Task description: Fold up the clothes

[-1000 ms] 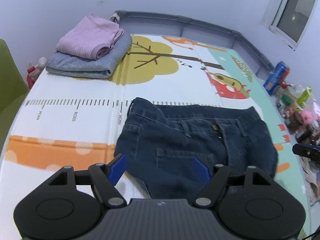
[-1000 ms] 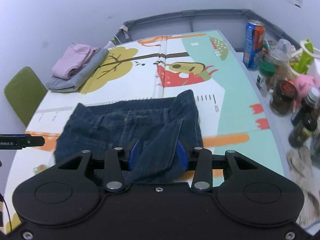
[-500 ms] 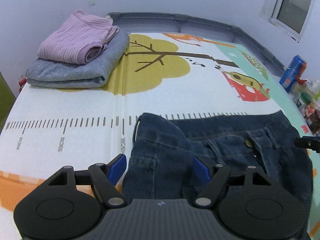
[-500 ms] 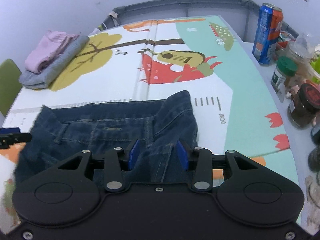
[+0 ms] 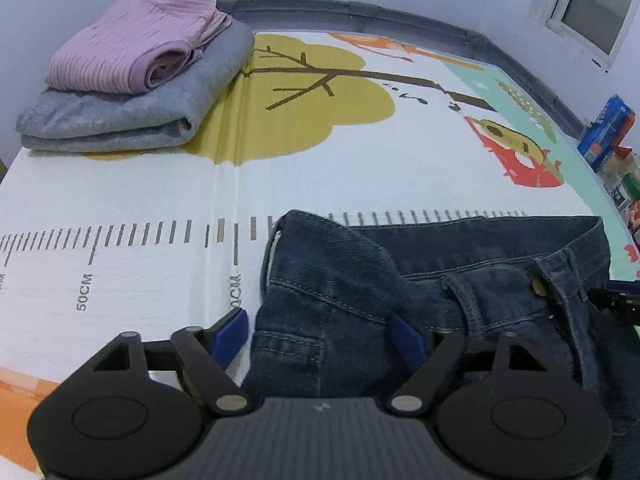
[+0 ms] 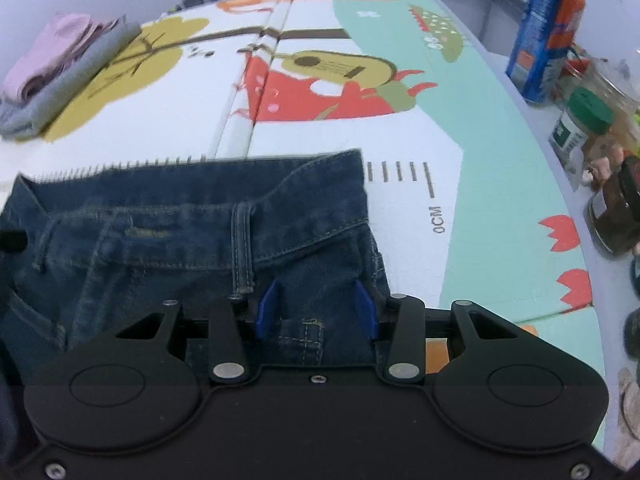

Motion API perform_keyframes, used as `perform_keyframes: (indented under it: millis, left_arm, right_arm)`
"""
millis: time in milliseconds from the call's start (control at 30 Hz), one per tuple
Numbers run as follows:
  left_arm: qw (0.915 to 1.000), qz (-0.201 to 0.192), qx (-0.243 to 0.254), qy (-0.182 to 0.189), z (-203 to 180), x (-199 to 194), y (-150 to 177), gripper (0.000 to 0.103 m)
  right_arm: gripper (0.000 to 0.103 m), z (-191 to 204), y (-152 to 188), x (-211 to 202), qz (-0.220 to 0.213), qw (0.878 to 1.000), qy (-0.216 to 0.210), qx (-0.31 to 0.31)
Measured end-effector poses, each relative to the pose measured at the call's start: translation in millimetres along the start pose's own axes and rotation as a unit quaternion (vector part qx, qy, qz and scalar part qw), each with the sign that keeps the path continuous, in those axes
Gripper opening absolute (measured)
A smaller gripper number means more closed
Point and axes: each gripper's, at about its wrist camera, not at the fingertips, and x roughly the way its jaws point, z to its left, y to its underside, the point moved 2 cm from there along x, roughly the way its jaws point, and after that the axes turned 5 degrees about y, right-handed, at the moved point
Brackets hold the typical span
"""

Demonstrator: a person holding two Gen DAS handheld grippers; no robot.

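Dark blue jeans (image 5: 360, 280) lie on the printed play mat (image 5: 120, 200), waistband toward the far side. My left gripper (image 5: 320, 336) hovers low over their left edge. Its jaws are opening: the left pad stands over the bare mat and the right pad over the denim, neither pressing. In the right wrist view, my right gripper (image 6: 316, 312) stands over the right side of the jeans (image 6: 160, 232) beside a belt loop. Its pads stand apart with flat denim below them. The tip of the other gripper (image 5: 616, 300) shows at the right edge.
A folded pink garment (image 5: 140, 52) rests on a folded grey one (image 5: 120, 120) at the far left corner. A blue can (image 6: 544, 32) and several jars (image 6: 580, 132) crowd the right edge. A grey rail (image 5: 360, 8) borders the far side.
Both grippers have come down and closer to the jeans, which now fill the lower part of each view. The left jaws have spread a little wider.
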Motion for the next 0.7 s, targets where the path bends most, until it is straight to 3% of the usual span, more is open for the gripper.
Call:
perform_keyframes:
  millis: [133, 267, 433, 467, 500, 533, 700]
  left_arm:
    - [0.9999, -0.005, -0.013, 0.01, 3.2, 2.7, 1.4, 0.087]
    - [0.9999, -0.007, -0.002, -0.01, -2.9, 2.8, 2.5, 0.081]
    - [0.9994, -0.005, -0.021, -0.027, 8.9, -5.3, -0.3, 0.045]
    - [0.9994, -0.004, -0.021, -0.027, 10.8, -7.2, -0.7, 0.042]
    - [0.9994, -0.003, -0.019, -0.028, 11.6, -9.2, -1.1, 0.032]
    - [0.9996, -0.005, -0.009, -0.028, 8.3, -11.9, -1.5, 0.014]
    - [0.9987, -0.012, 0.029, -0.04, -7.6, -22.7, -4.7, 0.012]
  right_arm:
    - [0.041, 6.8, 4.4, 0.2, -0.011, 1.0, 0.012, -0.025]
    - [0.022, 15.5, 4.5, -1.8, -0.015, 0.999, 0.016, -0.038]
    - [0.011, 26.5, 4.3, -4.2, -0.025, 0.997, 0.026, -0.064]
    - [0.01, 27.6, 4.7, -5.0, -0.028, 0.997, 0.028, -0.067]
    - [0.01, 28.6, 5.1, -5.8, -0.031, 0.997, 0.029, -0.069]
    - [0.008, 29.7, 5.1, -7.0, -0.035, 0.996, 0.029, -0.071]
    - [0.007, 34.2, -0.7, -20.5, -0.058, 0.996, 0.029, -0.066]
